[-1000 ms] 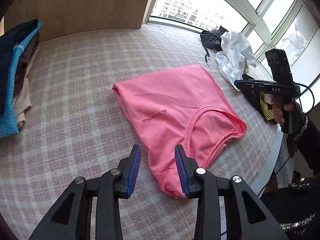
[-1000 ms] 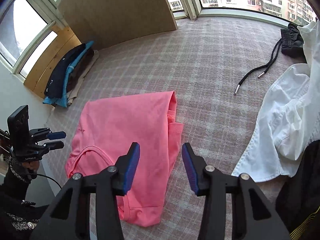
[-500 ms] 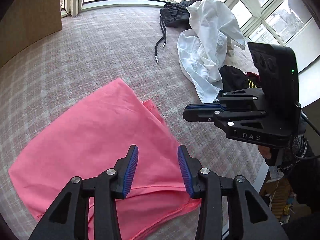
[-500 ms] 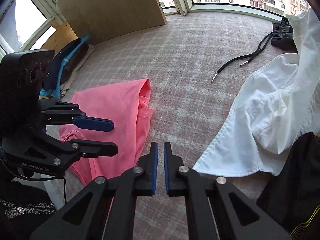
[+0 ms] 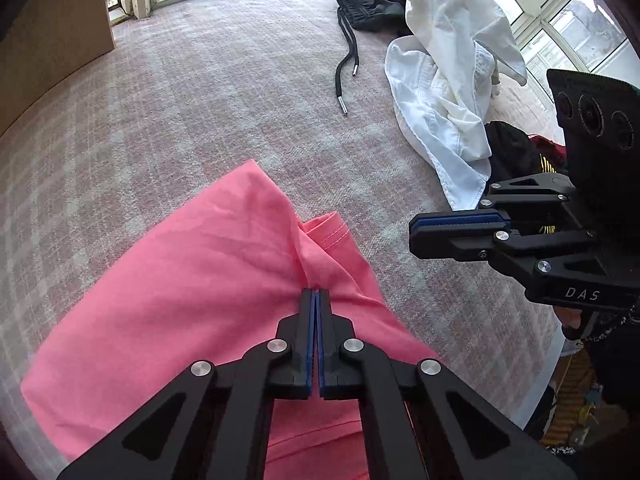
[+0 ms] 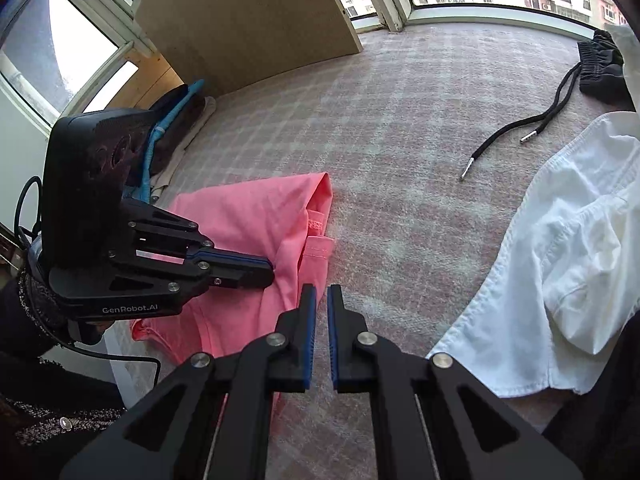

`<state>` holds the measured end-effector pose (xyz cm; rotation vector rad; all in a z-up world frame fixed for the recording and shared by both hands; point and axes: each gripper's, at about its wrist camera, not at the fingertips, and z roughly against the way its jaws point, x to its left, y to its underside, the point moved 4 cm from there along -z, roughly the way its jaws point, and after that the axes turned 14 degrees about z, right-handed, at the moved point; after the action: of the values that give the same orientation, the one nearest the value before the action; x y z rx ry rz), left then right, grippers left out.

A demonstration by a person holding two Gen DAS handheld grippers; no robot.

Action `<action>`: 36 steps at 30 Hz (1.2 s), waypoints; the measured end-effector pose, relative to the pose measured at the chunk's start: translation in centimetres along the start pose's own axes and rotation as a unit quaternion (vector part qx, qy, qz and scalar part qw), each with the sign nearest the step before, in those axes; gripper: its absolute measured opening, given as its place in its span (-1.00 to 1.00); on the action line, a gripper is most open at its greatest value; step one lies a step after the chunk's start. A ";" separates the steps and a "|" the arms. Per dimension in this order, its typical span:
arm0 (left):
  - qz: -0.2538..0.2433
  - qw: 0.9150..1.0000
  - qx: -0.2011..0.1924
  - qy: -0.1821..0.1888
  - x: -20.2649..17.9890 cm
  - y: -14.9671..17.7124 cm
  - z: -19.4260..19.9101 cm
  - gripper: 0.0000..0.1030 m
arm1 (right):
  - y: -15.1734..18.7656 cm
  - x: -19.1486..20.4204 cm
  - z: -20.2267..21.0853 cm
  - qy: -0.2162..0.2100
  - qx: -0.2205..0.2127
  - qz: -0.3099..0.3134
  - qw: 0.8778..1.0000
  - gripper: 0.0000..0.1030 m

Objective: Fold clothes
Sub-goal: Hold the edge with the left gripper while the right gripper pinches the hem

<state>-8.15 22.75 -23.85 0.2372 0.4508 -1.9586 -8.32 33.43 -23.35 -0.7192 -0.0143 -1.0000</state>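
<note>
your left gripper has just pinched shut on the pink shirt near its sleeve; right gripper, nearly shut and empty, hangs just beside the shirt's right edge.

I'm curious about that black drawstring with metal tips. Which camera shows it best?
The right wrist view: the black drawstring runs unobstructed from the black garment to both metal tips. The left wrist view shows it too, smaller and farther off.

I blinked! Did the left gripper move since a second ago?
Yes. The left gripper went right, toward the white shirt, onto the pink shirt; its jaws have just closed on it.
</note>
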 end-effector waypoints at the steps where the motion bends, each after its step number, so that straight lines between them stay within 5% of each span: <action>1: 0.006 1.000 -0.002 0.005 0.1 0.1 0.2 -1.00 | 0.0 0.1 -0.1 -0.001 0.003 0.002 1.000 -0.88; 5: 0.000 1.000 -0.019 -0.002 -0.7 0.3 0.9 -0.89 | 0.4 0.1 -0.5 -0.004 0.013 0.000 1.000 -0.87; 6: 0.003 1.000 -0.015 -0.005 -0.9 -0.2 0.7 -0.54 | 0.4 0.2 -0.5 -0.002 0.013 0.000 1.000 -0.87; 8: 0.017 1.000 0.000 -0.005 -0.6 -0.9 -0.1 -0.18 | 0.4 0.4 -0.4 -0.001 0.012 0.000 1.000 -0.87; 10: 0.006 1.000 0.001 -0.009 -0.7 -1.2 -0.7 -0.39 | 0.4 0.6 -0.4 -0.002 0.008 -0.002 1.000 -0.88; 11: -0.001 1.000 0.000 -0.012 -0.7 -1.2 -0.8 -0.79 | 0.4 0.7 -0.4 -0.003 0.008 -0.002 1.000 -0.88; 12: -0.008 1.000 -0.002 -0.015 -0.7 -1.3 -0.9 -0.99 | 0.3 0.7 -0.3 -0.003 0.007 -0.002 1.000 -0.88; 25: 0.000 0.999 -0.042 0.025 1.5 -1.2 5.5 -0.99 | -1.2 2.2 -2.7 -0.023 0.023 0.031 0.999 -0.84; 28: 0.000 0.999 -0.044 0.026 1.5 -1.4 5.5 -0.99 | -1.3 2.4 -4.2 -0.026 0.043 0.036 0.998 -0.29; 30: 0.003 0.999 -0.043 0.033 1.3 -1.4 5.3 -0.99 | -1.5 2.7 -4.7 -0.020 0.043 0.044 0.998 -0.23; 33: -0.002 0.998 -0.045 0.036 1.1 -1.3 5.3 -0.99 | -1.7 3.1 -5.0 0.005 0.032 0.076 0.997 -0.39; 34: -0.005 0.998 -0.044 0.036 1.0 -1.3 5.2 -0.99 | -1.7 3.1 -5.2 0.018 0.035 0.084 0.996 -0.71; 36: -0.009 0.998 -0.042 0.035 0.8 -1.3 5.1 -0.99 | -1.9 2.7 -5.4 0.019 0.034 0.078 0.996 -0.86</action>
<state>-9.47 20.44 -19.25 0.2501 0.5819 -1.9488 -9.87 27.74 -25.56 -0.6300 0.0396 -0.8597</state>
